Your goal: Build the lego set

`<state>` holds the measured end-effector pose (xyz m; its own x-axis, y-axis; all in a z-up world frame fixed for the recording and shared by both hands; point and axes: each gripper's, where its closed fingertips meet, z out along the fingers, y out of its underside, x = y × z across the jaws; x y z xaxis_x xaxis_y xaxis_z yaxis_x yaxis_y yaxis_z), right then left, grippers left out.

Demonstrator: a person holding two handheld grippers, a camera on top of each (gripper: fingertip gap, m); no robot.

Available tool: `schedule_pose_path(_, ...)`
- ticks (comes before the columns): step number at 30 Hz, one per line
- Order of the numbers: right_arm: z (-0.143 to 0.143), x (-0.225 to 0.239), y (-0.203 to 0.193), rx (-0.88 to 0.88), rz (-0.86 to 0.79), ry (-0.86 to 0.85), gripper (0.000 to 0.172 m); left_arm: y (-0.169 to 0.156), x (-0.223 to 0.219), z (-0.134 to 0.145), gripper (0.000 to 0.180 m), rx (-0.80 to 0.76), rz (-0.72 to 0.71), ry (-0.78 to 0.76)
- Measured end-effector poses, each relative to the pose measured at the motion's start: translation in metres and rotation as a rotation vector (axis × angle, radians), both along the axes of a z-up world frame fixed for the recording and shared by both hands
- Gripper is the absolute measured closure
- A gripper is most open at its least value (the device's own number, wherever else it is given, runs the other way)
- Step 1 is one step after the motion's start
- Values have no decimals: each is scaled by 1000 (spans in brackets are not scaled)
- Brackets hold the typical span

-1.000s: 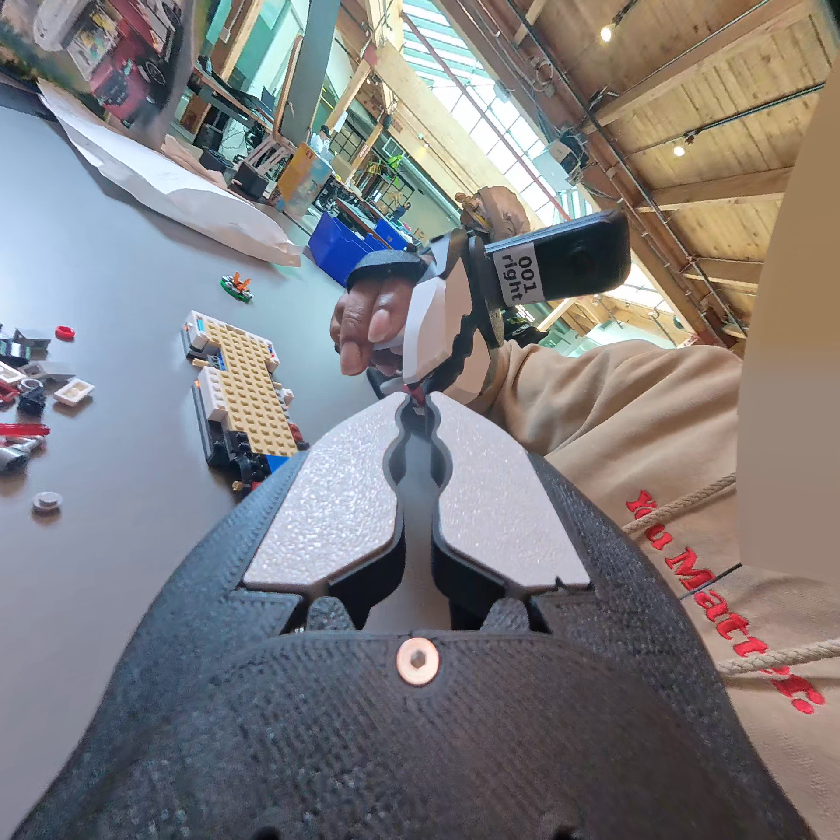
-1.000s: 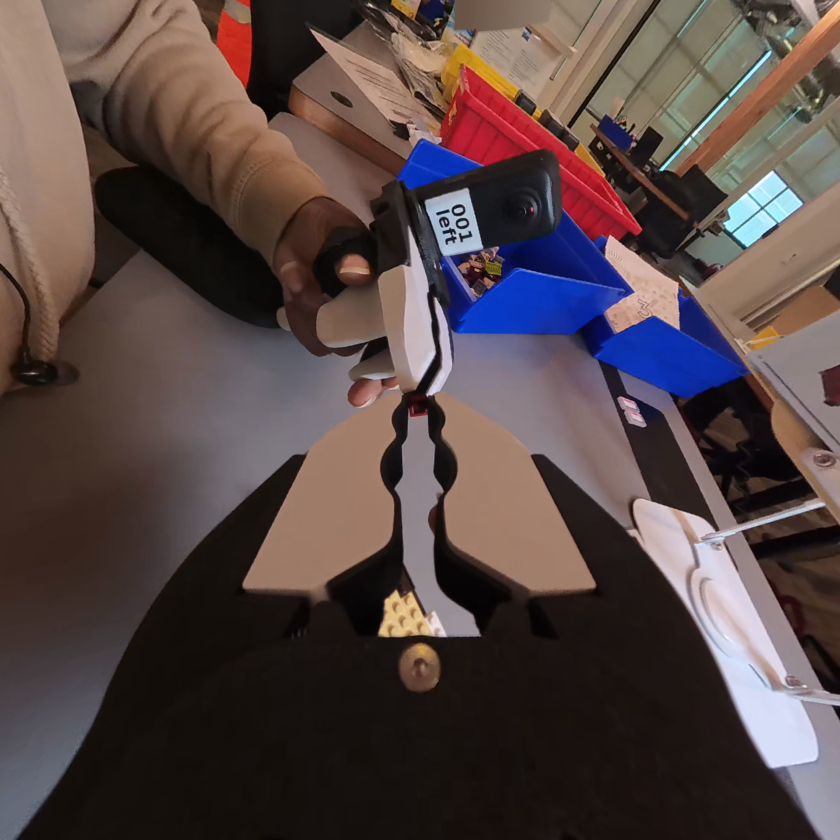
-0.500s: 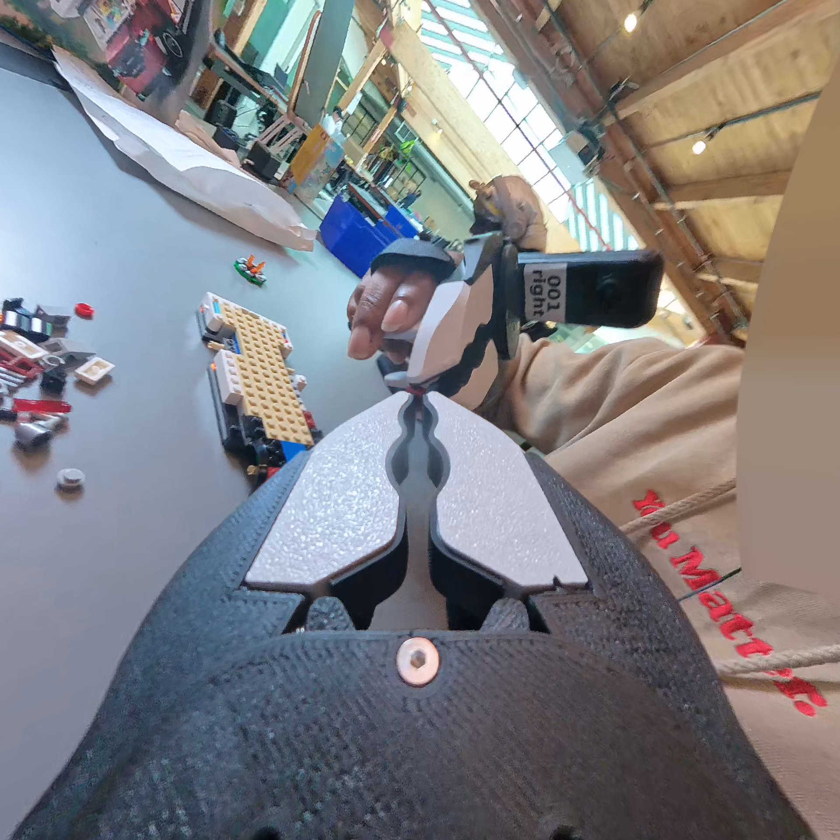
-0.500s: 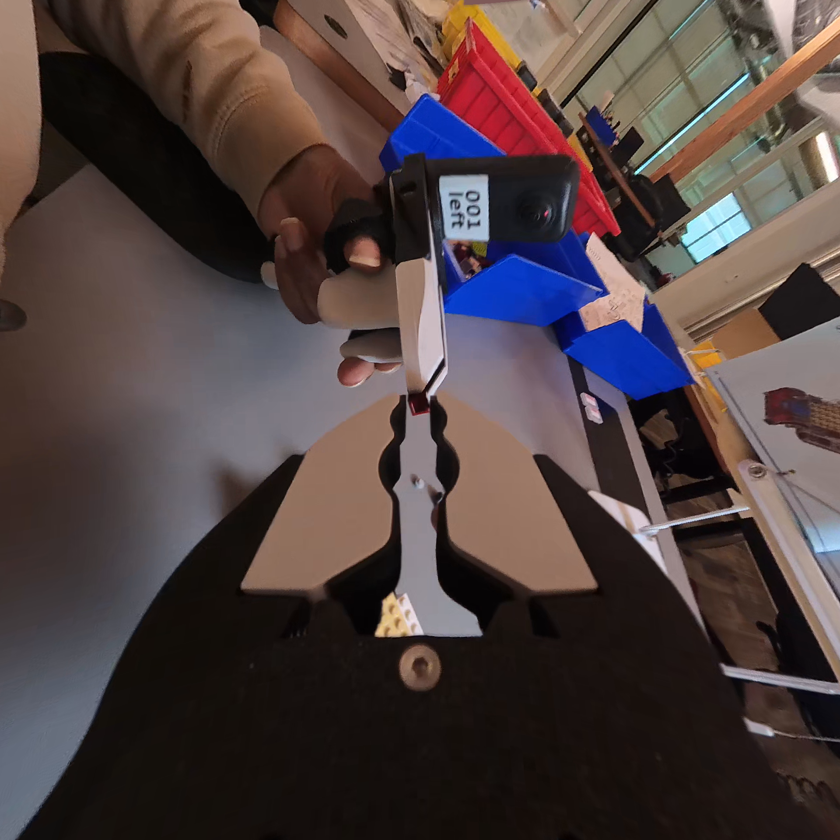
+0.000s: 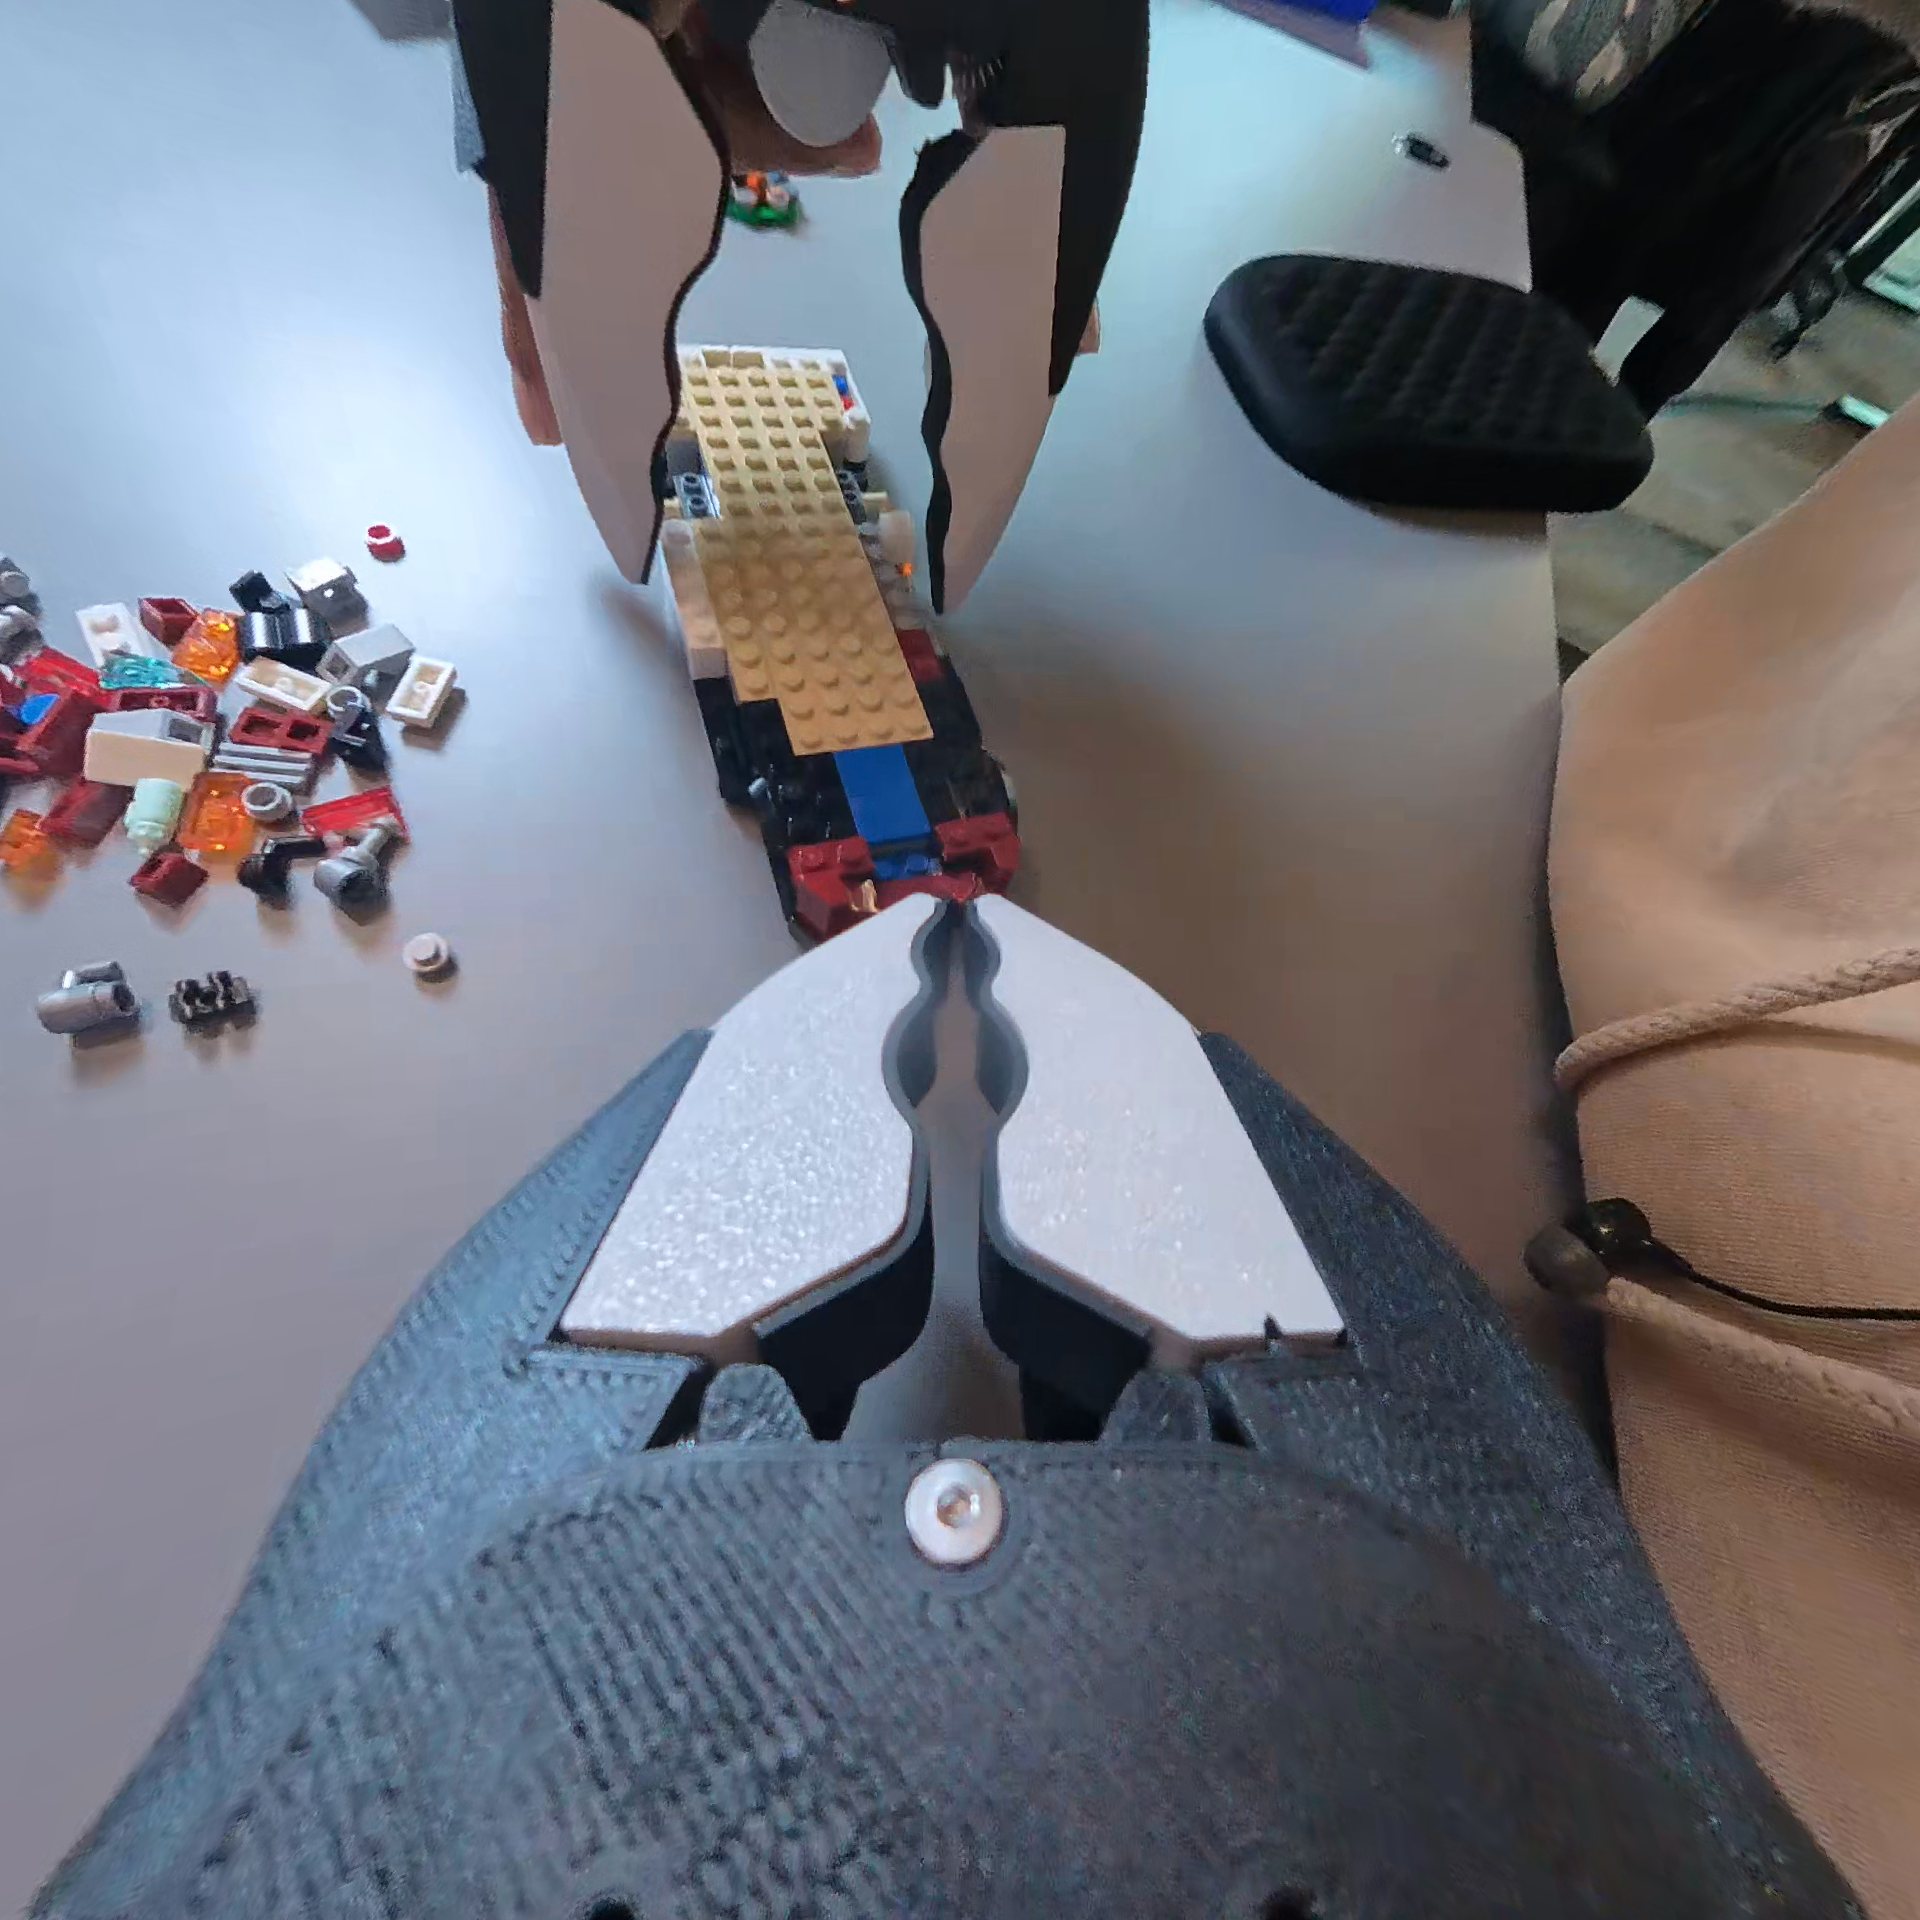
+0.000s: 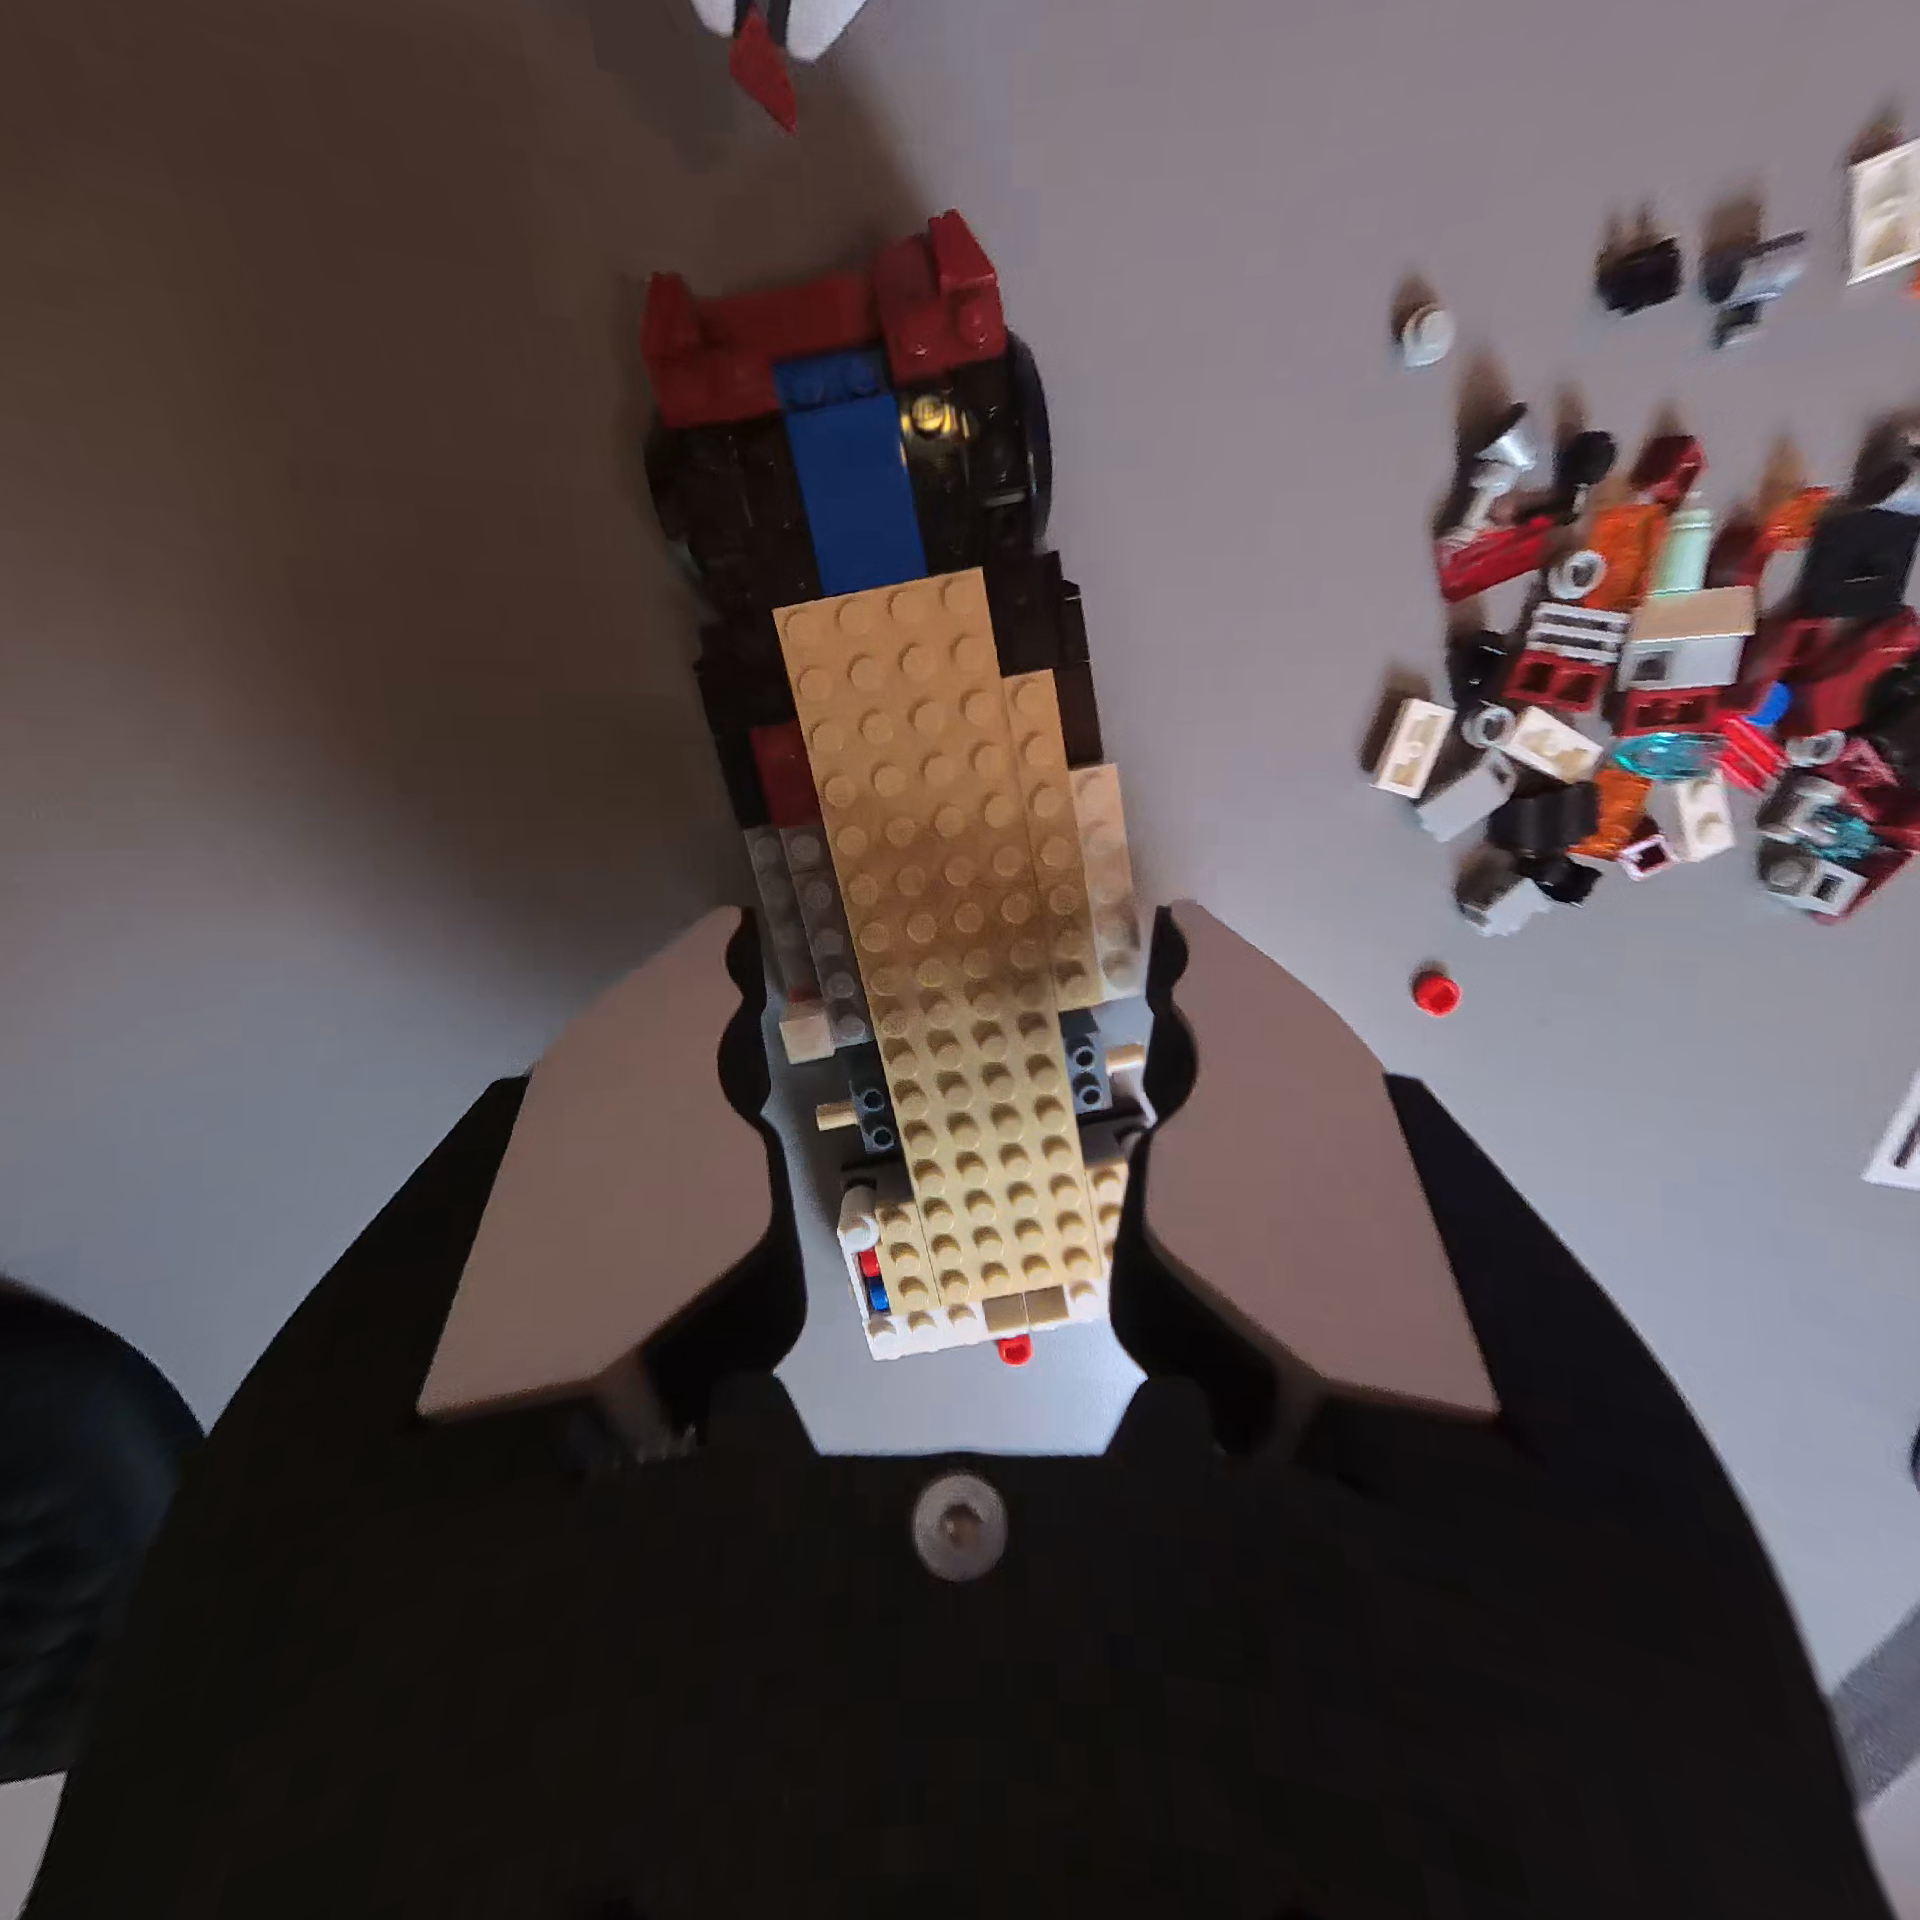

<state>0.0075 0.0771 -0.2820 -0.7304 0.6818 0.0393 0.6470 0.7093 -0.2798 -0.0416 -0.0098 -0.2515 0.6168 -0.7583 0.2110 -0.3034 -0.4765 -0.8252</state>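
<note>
The right hand-held gripper (image 6: 954,925) was spread wide over the far end of the brick model (image 5: 821,613), one finger (image 5: 613,436) down each side, w/ a visible gap btwn pads and model on both sides, so nothing was gripped yet. The left hand-held gripper (image 5: 958,906) was pressed together, pinching a small dark-red piece (image 6: 764,78) at its tips, just at the near, red-and-blue end of the model, which lay lengthwise on the table (image 5: 1195,727). Whether that piece touched the model couldn't be told. Loose bricks (image 5: 208,717) sat in a pile to the left, apart from the model. To do this well, prob. best to centre the spread fingers evenly on the tan plate's long edges, close square on the solid sides and not on the protruding pegs, and keep the model flat on the table. The left one should keep its pinch firm and approach the red end slowly and level.
</note>
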Motion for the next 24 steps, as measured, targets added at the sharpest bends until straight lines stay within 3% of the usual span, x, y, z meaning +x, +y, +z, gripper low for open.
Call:
schedule_pose_path(5,-1,-6,-6,-27,-61,6,110,1,2,-6,178,-9,-3,67)
schedule_pose_path(24,-1,-1,-17,-10,-156,-7,110,-4,4,-14,178,-109,-106,334)
